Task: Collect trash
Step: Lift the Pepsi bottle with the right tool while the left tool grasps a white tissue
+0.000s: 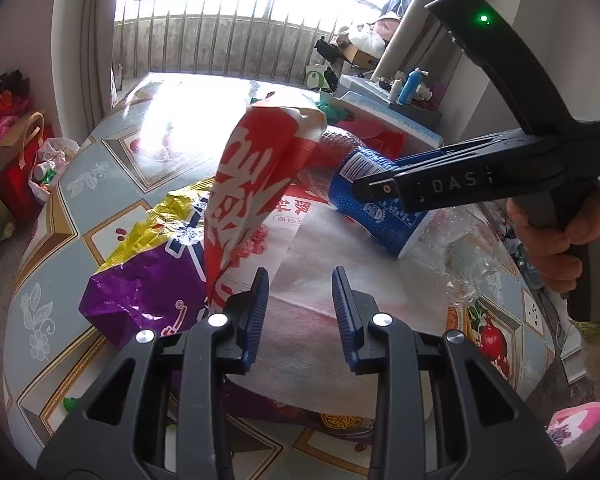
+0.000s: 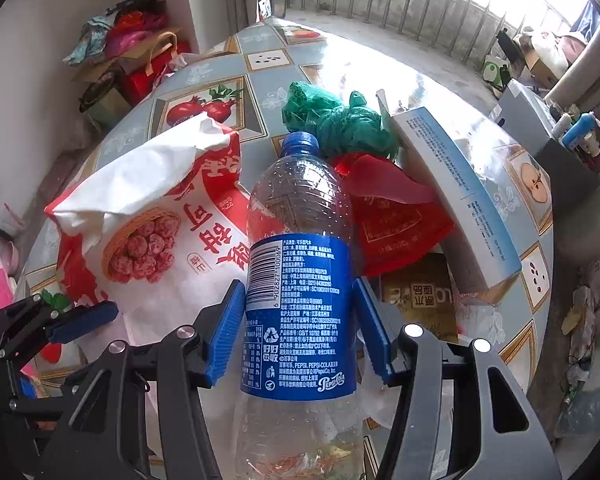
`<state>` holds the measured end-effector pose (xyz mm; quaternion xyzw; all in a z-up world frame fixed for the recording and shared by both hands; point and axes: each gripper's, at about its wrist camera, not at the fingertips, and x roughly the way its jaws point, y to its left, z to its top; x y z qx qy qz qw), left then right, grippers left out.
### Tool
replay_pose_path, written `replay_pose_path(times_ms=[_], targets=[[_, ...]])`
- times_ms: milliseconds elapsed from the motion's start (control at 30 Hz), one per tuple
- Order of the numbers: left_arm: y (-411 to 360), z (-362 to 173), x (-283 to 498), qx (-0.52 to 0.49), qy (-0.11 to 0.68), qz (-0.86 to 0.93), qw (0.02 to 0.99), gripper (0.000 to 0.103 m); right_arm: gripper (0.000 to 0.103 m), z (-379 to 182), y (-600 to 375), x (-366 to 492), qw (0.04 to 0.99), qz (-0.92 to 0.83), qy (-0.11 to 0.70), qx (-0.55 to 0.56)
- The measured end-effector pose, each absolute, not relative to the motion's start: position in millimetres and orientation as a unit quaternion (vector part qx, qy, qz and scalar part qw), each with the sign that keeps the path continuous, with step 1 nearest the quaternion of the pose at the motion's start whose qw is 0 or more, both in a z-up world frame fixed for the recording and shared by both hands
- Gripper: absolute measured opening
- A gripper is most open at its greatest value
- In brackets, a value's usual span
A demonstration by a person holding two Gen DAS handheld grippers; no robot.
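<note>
Right claw [image 2: 296,332]: clenched on the plastic bottle [image 2: 300,280], one blue pad against each side of its blue label, about the middle of the body.
Left claw [image 1: 300,312]: jaws apart, nothing pressed between the pads; the red-and-white snack bag [image 1: 256,184] stands just outside the left pad, at about 11 o'clock from the claw. Whether a corner of the bag touches that pad I cannot tell.
Bottle, place: in the right wrist view it runs from 6 o'clock up to its blue cap [image 2: 300,144] at 12 o'clock. Whether it is clear of the surface [image 2: 260,60] I cannot tell.
Bottle, handling: looks nearly empty, so light; thin clear walls should dent under a hard squeeze and slide on the smooth label. The labelled waist seems the best hold.
Snack bag, handling: soft, crinkly, almost weightless; pinch a folded edge, not the flat face.
Further out, right view: green plastic bag [image 2: 336,116] at 12 o'clock beyond the cap, red pouch [image 2: 396,216] at 2 o'clock, white carton [image 2: 456,200] at 3 o'clock.
Further out, left view: purple-and-yellow wrapper [image 1: 148,272] at 9 o'clock, a hand [image 1: 556,240] on the other claw's handle at 3 o'clock.
</note>
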<state>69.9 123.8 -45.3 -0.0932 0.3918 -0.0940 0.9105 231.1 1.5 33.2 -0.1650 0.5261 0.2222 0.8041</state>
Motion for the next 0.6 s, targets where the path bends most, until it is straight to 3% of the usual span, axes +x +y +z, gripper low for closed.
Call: replay_pose_path(times_ms=[600], targets=[[119.4,-44.7,62.4,-0.092,0.418,-0.066,0.901,0.03,0.054,48.2,-67.3,121.3,0.809,0.224,0.528,-0.128]])
